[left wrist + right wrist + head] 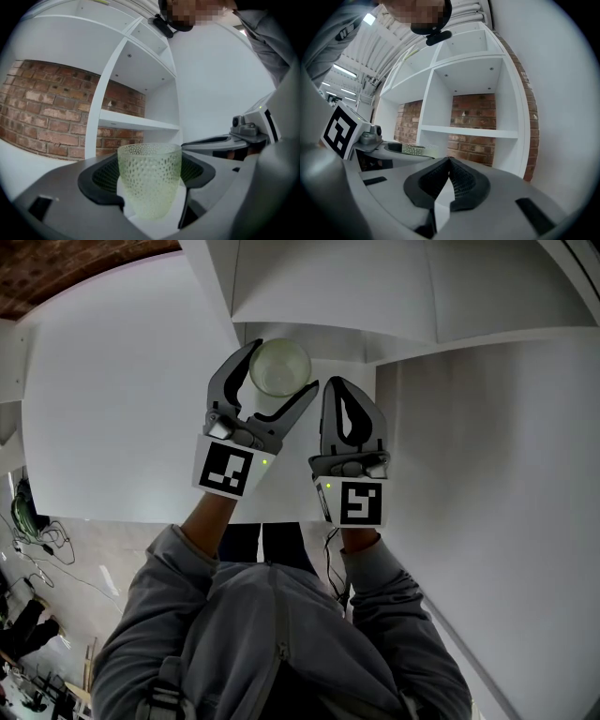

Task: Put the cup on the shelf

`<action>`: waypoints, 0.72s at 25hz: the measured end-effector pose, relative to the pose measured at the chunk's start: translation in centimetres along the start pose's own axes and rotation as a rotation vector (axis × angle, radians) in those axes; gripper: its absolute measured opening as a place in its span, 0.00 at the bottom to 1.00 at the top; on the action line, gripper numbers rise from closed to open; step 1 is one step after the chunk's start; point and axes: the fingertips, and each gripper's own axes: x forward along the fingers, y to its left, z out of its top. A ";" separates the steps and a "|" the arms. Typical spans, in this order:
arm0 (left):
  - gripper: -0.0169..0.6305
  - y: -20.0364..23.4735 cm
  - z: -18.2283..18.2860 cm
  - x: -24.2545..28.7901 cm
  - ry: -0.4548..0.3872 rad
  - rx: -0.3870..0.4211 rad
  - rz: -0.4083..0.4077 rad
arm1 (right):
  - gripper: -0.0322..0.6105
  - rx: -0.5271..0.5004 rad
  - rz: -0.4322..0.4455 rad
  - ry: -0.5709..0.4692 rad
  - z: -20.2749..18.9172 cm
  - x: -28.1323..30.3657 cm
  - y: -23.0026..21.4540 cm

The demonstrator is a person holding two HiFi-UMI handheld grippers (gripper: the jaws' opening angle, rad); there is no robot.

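A pale green dimpled glass cup (279, 367) stands upright between the jaws of my left gripper (283, 371), which is shut on it. In the left gripper view the cup (150, 180) fills the gap, with a black pad (101, 180) on each side of it. Just to its right, my right gripper (340, 382) is shut with nothing in it; its pads (459, 180) meet in the right gripper view. The white shelf unit (136, 123) stands ahead, with open compartments (468, 131) against a brick wall. The cup's rim (412, 149) shows at the left of the right gripper view.
The shelf unit's white top (319, 282) and side panels lie directly ahead of both grippers. A white wall (497, 474) runs along the right. Cables and clutter (33, 531) lie on the floor at the lower left, behind me.
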 end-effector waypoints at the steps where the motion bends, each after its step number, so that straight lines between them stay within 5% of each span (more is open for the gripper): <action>1: 0.61 0.1 -0.2 0.3 -0.002 0.001 0.003 | 0.09 -0.012 0.003 -0.002 -0.3 0.2 -0.1; 18: 0.61 2.3 -3.3 4.6 -0.025 0.026 0.066 | 0.09 -0.011 -0.006 0.031 -4.2 3.9 -1.8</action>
